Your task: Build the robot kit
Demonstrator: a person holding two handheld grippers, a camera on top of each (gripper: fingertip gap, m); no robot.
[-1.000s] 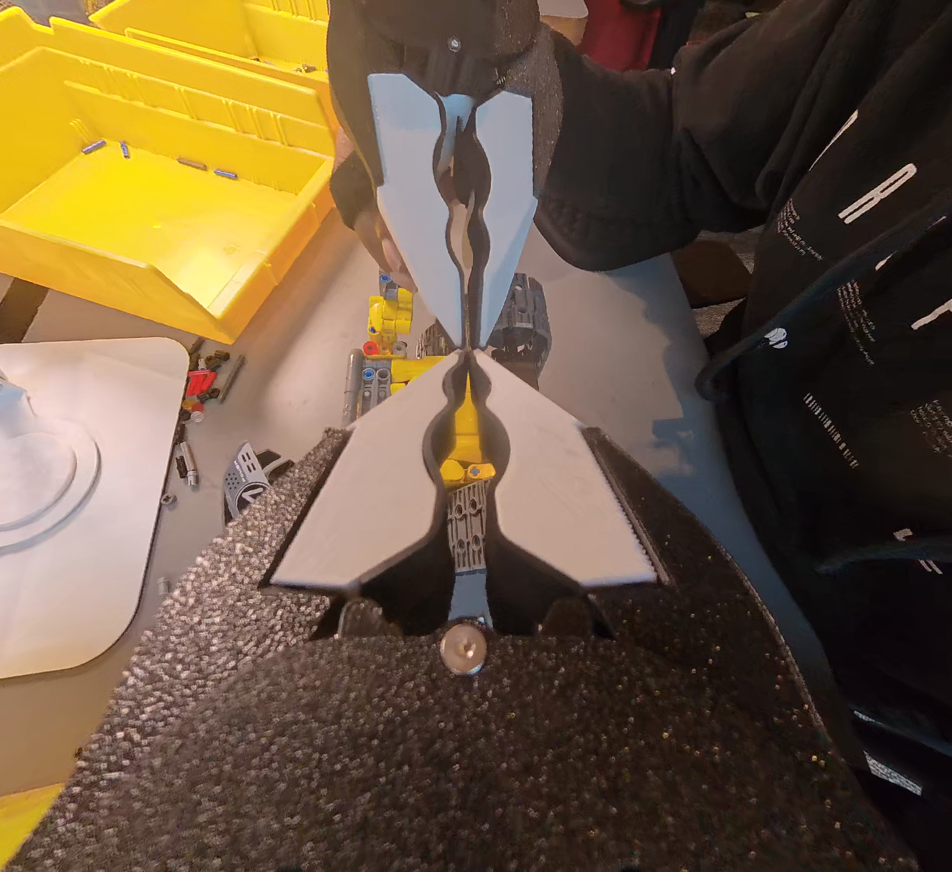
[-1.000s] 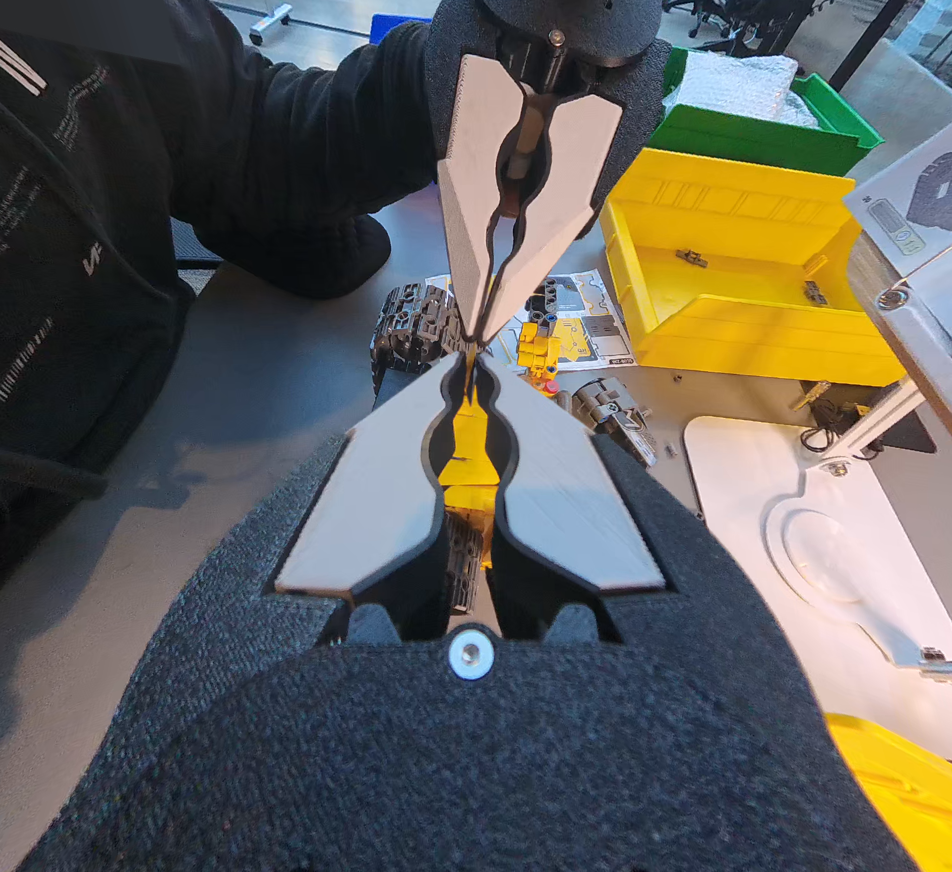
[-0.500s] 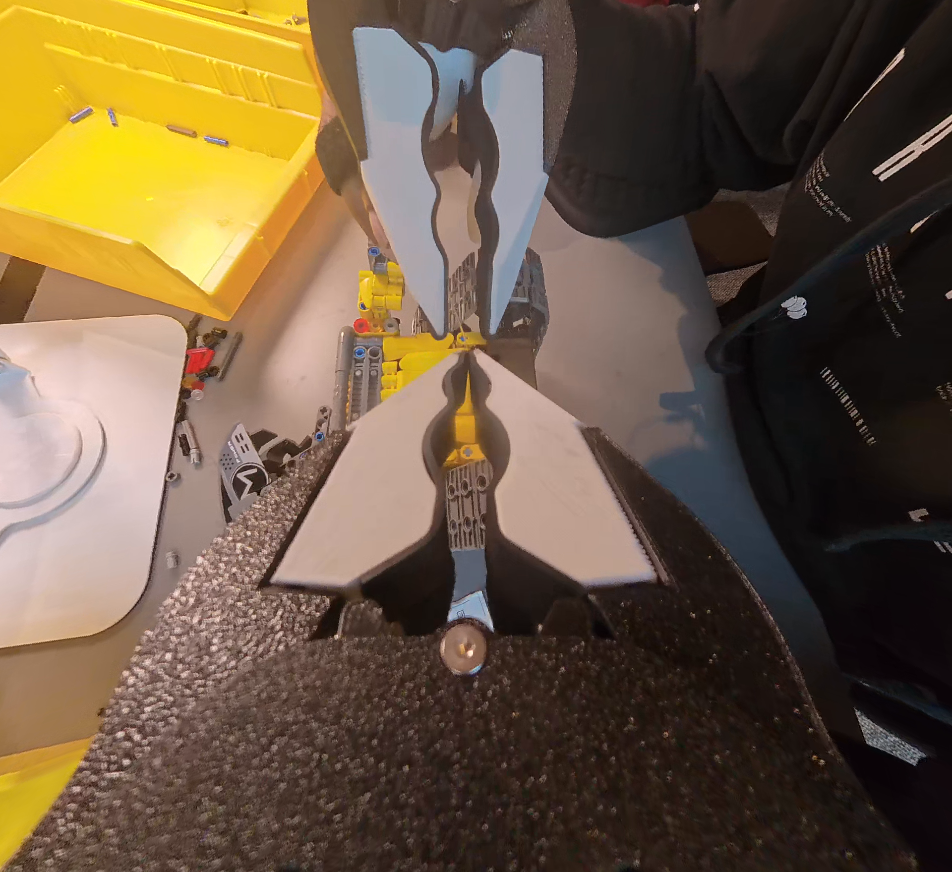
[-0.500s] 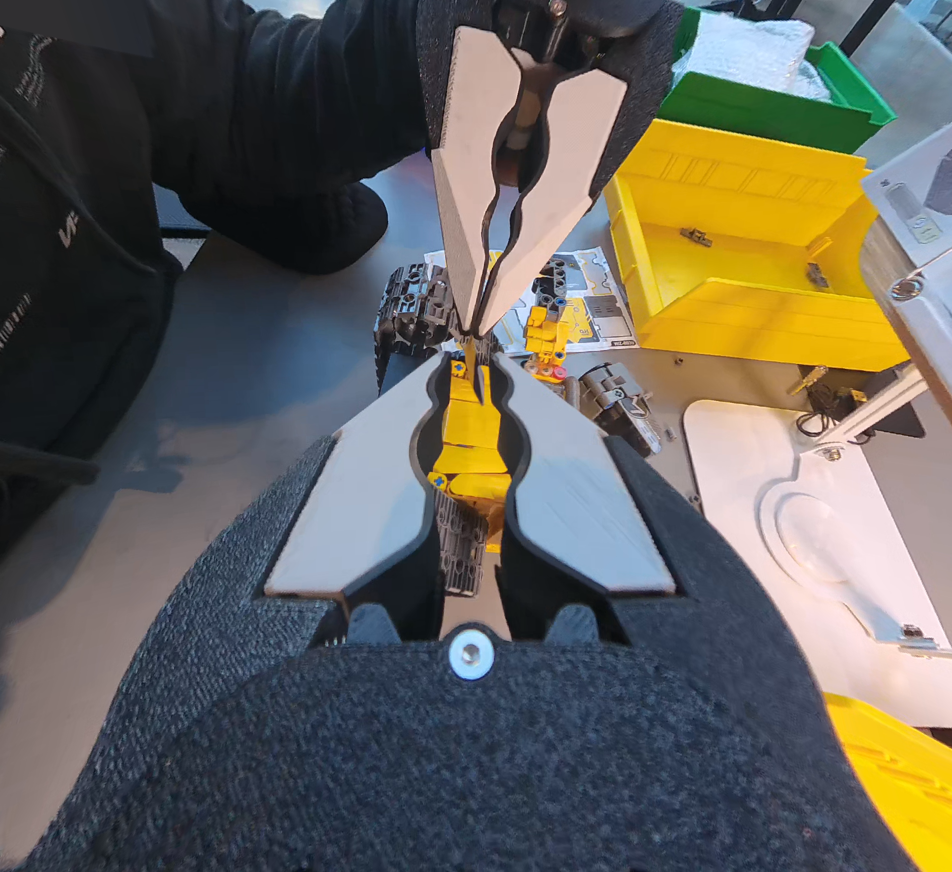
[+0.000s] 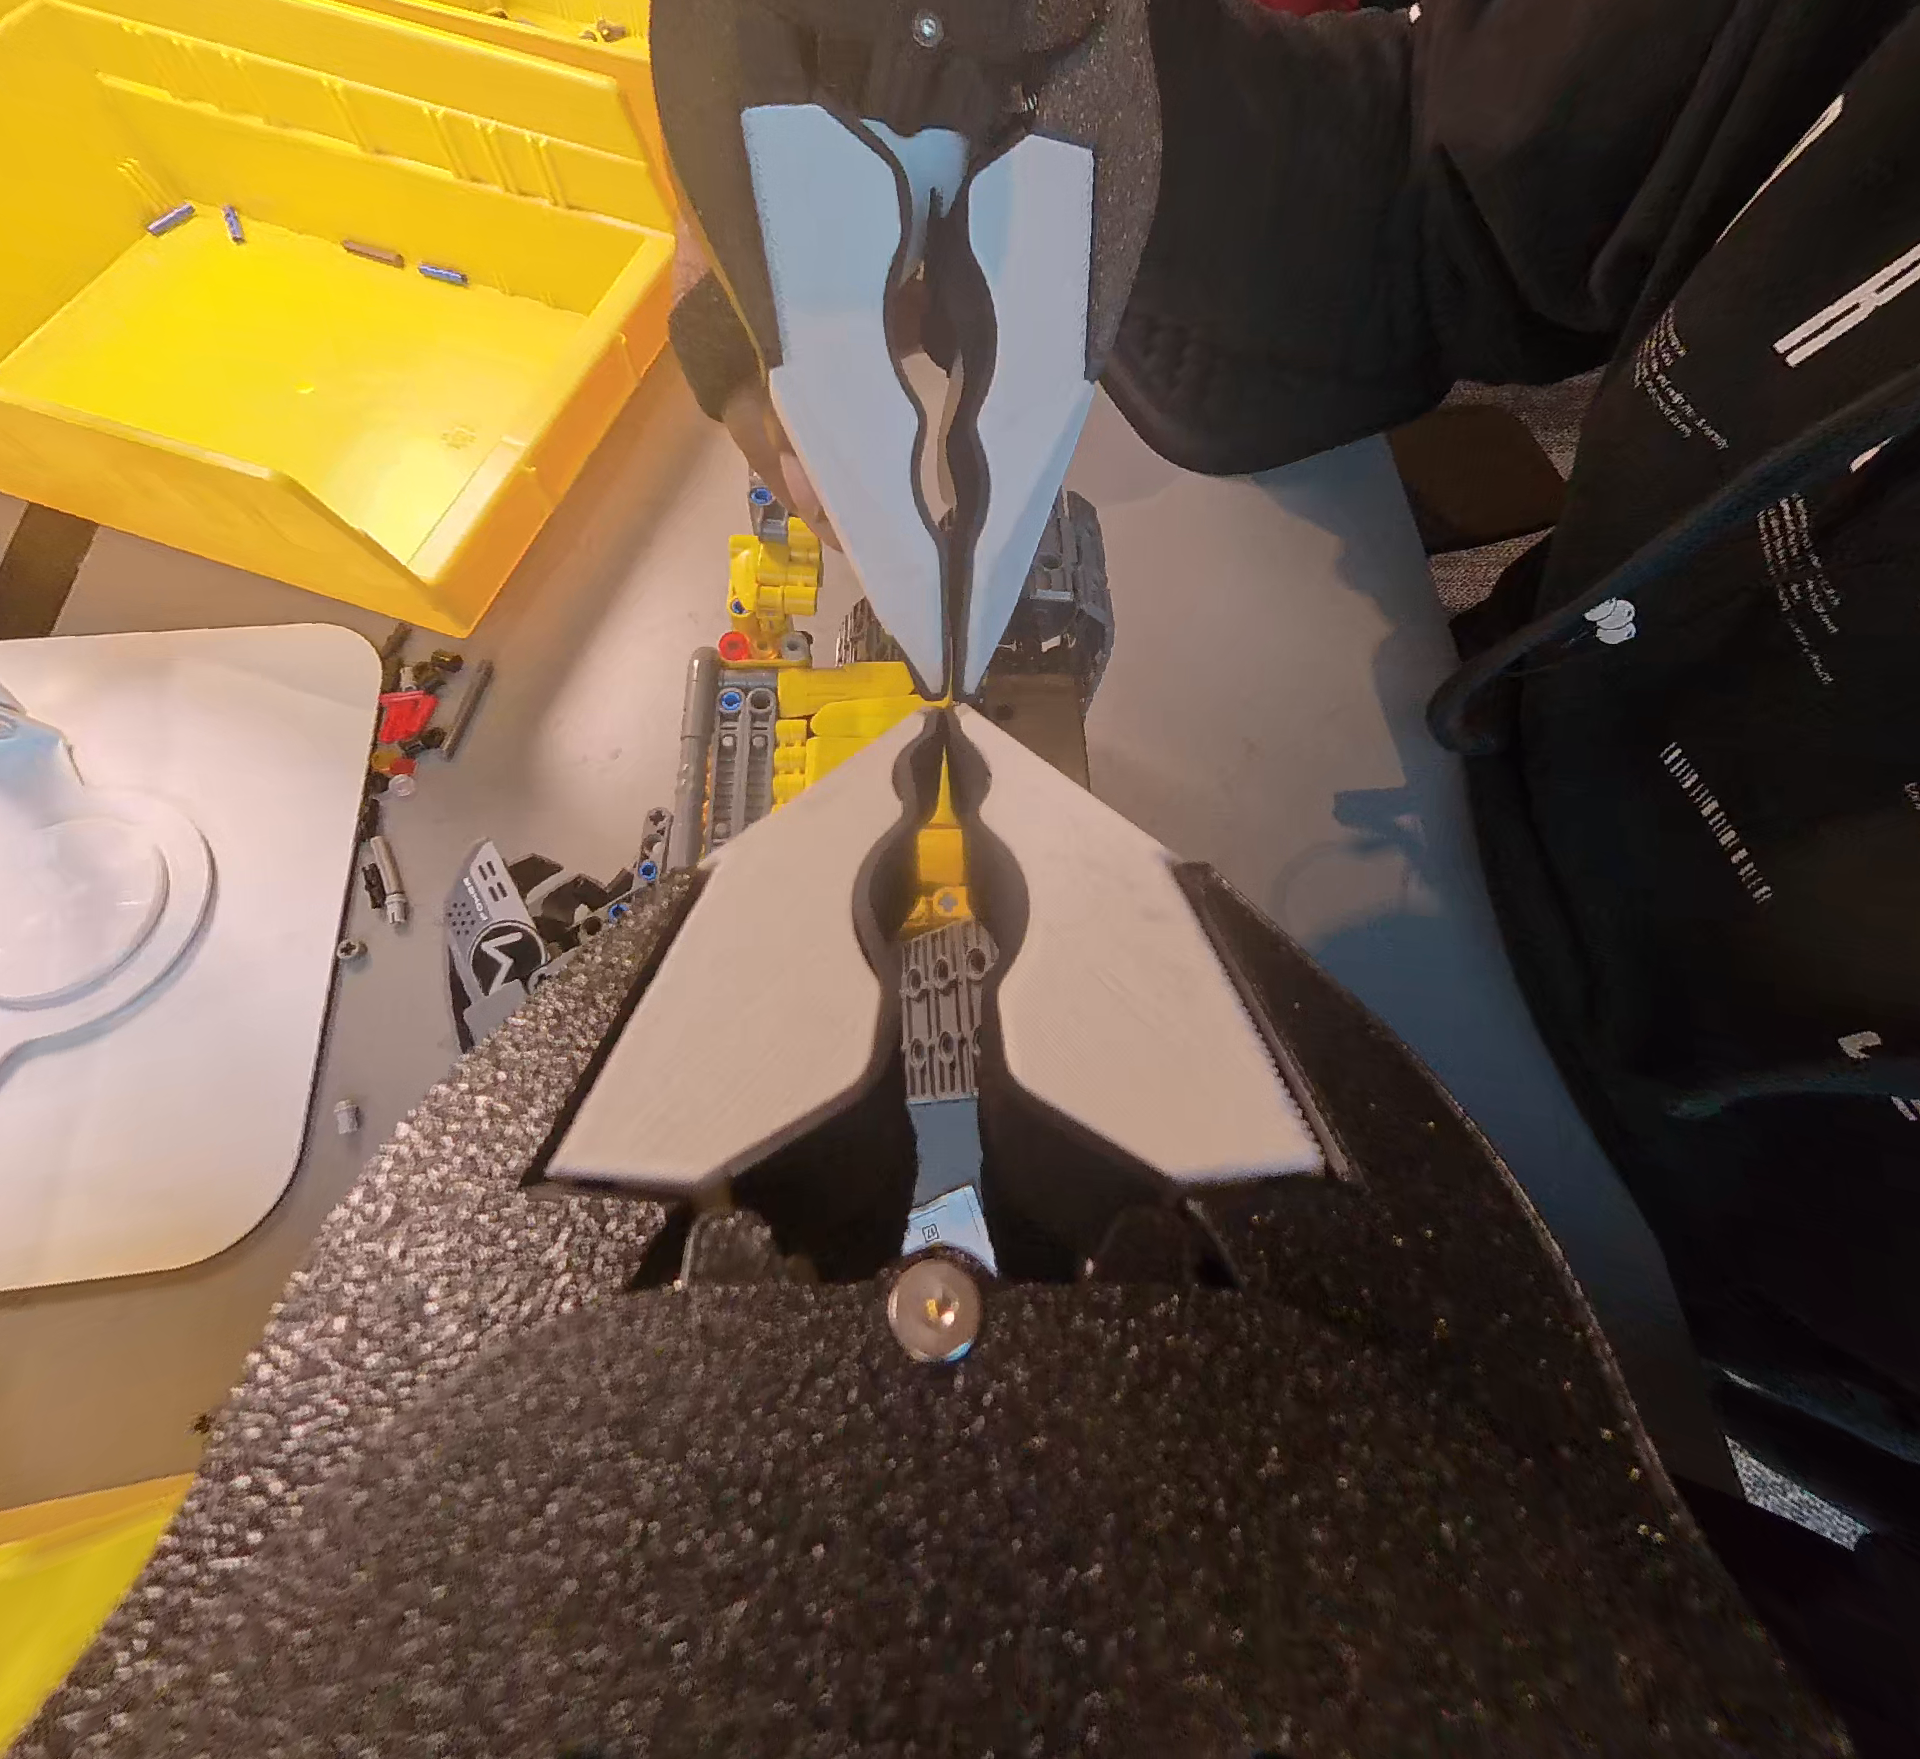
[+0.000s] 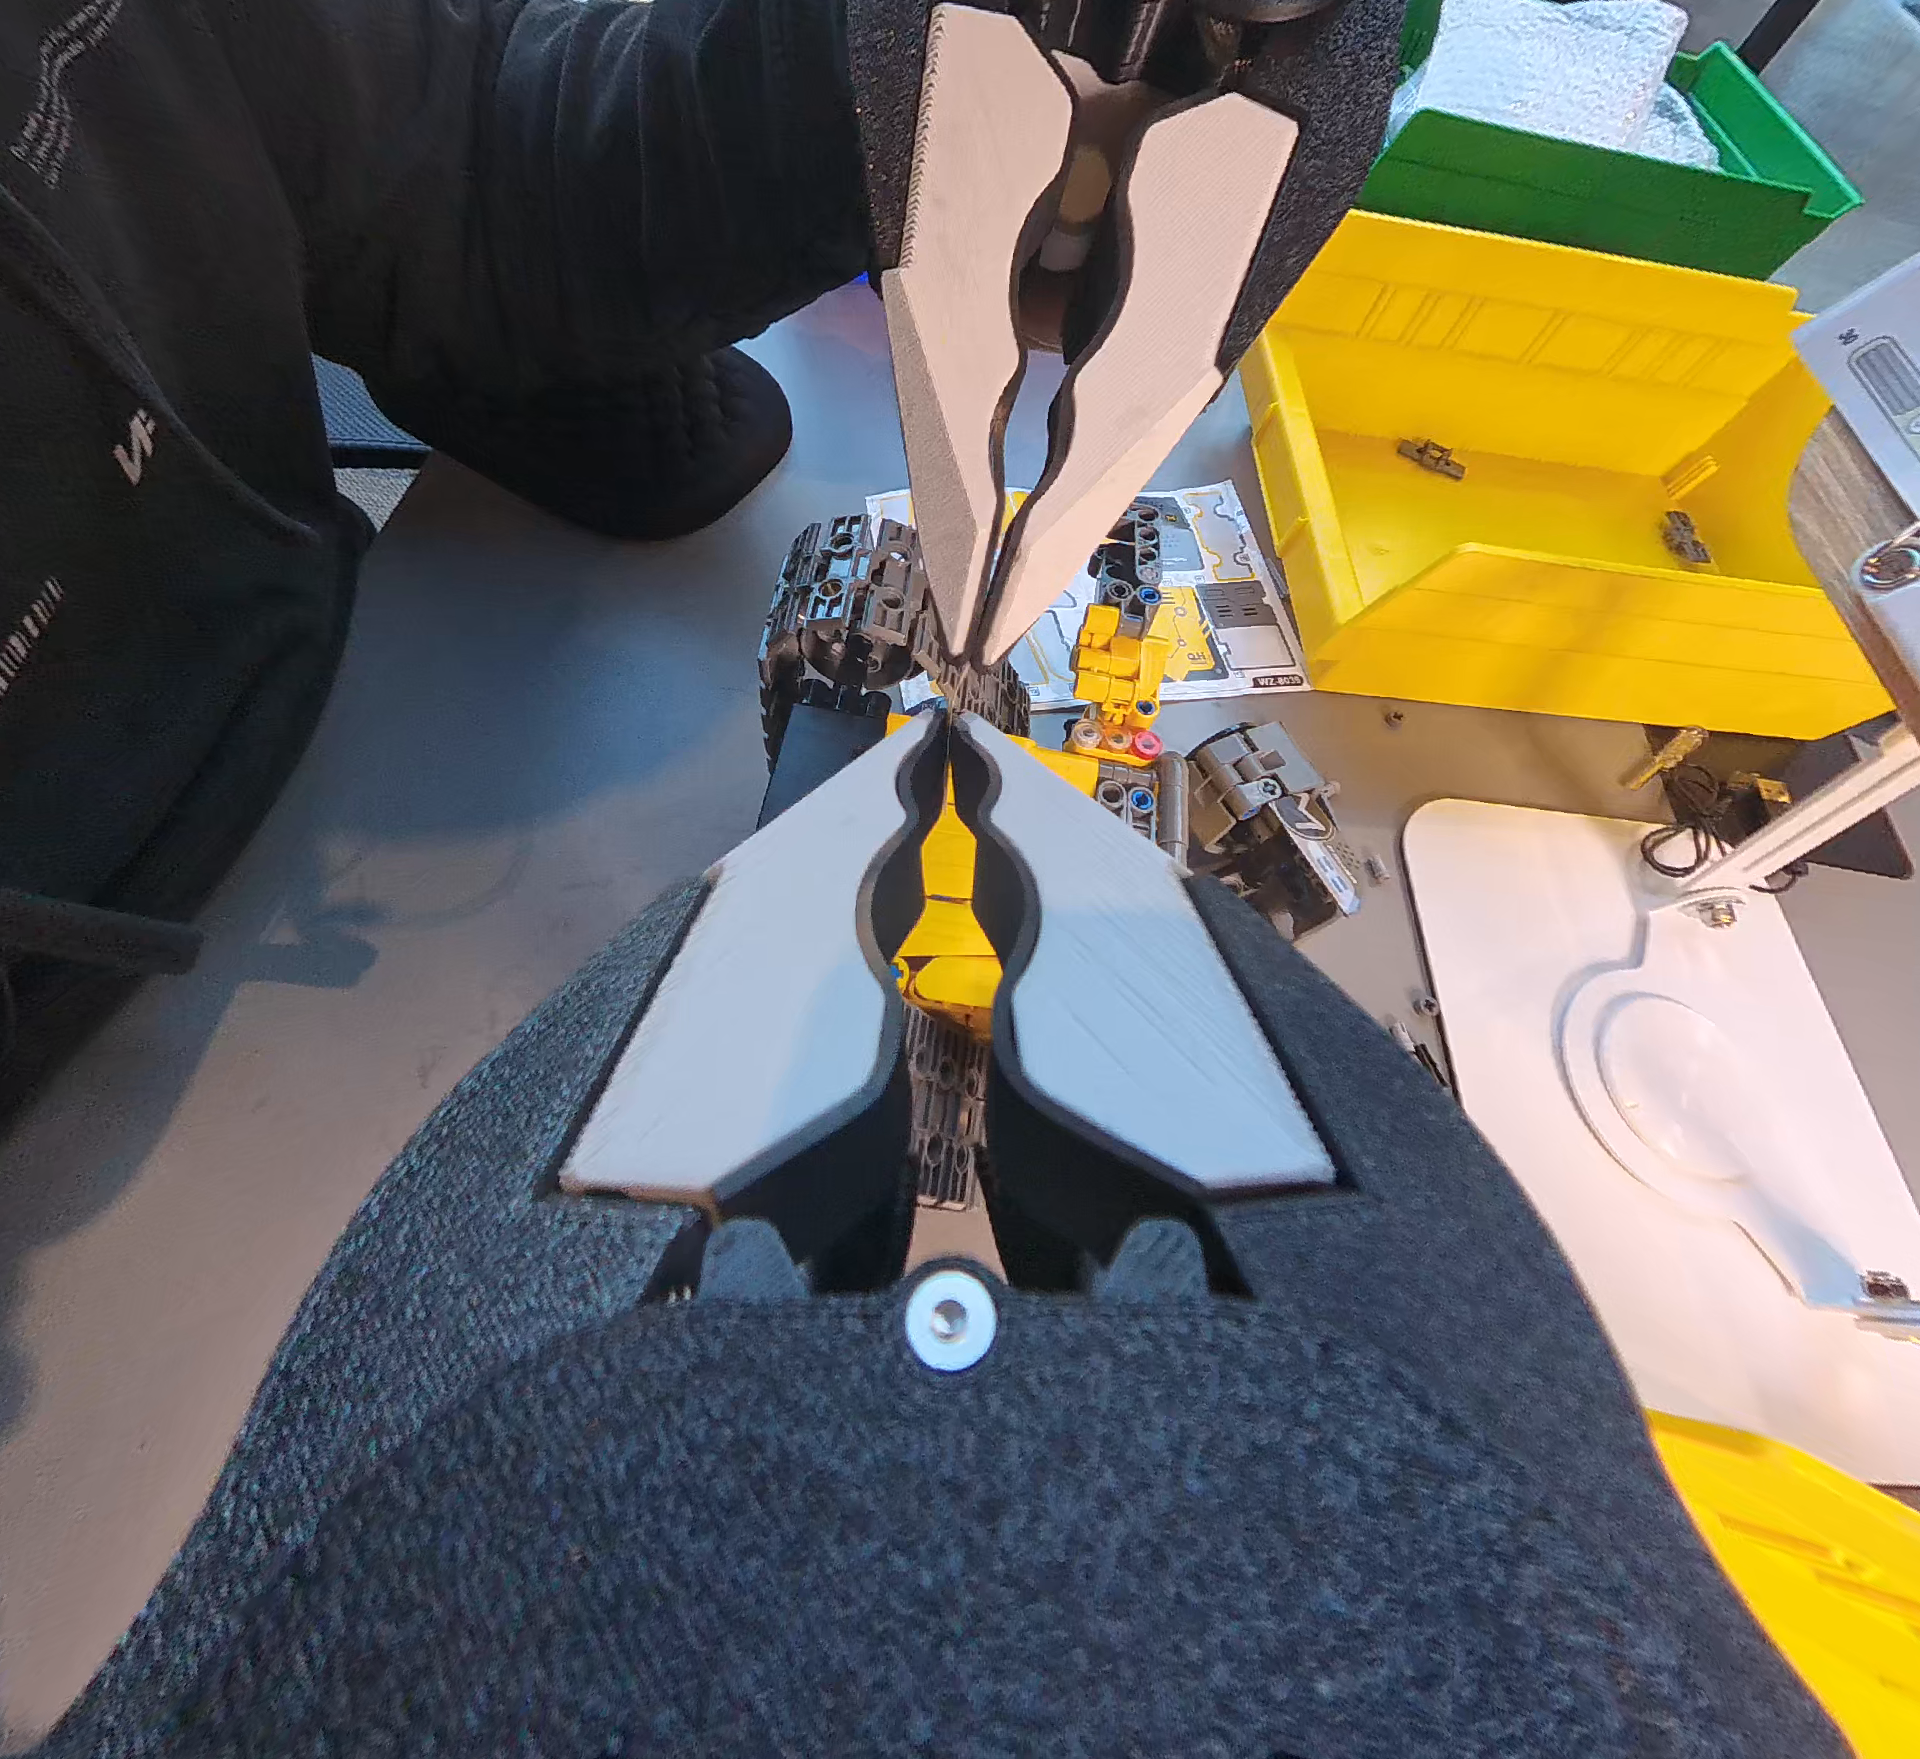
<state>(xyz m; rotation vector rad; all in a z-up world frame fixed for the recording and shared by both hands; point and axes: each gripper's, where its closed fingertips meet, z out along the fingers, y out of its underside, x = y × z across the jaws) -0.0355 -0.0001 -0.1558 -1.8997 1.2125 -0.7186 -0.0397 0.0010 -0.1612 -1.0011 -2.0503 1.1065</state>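
**Change since half a second ago:** we note that the right hand-held gripper [image 6: 951,722], whose fingers then stood a little parted, has drawn them together at the tips. The left hand-held gripper [image 5: 945,722] has stayed closed. The two again meet tip to tip.

**Principal item:** a yellow brick-built tracked model [image 5: 821,722], lying on the grey counter [image 5: 1247,670] directly beneath both sets of tips.
- Both hand-held grippers have their jaws closed just above its yellow body.
- Whether either nips a small part there, we cannot tell.

**Handling, in our judgement:**
- The model is light, rigid plastic with smooth faces, held together by push-fit pins, so it is liable to shed pieces if squeezed or twisted hard.
- We would take hold across the solid yellow body or a grey beam.
- We would not take it by the black track [image 6: 842,597], which looks linked and likely to flex.

**Items placed relative to the model:**
- Printed sheet [image 6: 1236,629]: lying flat just beyond it in the right wrist view.
- Small yellow sub-assembly [image 6: 1112,660]: standing on that sheet.
- Grey printed panel piece [image 5: 488,930] and loose small pins [image 5: 416,722]: near it, towards the white baseplate [image 5: 260,1034].
- Yellow bin [image 5: 260,504]: well apart, a few small parts inside.
- Green bin [image 6: 1600,192]: farther still, behind another yellow bin [image 6: 1558,649].
- Black sleeve [image 5: 1351,203]: above the counter, behind the right hand-held gripper.
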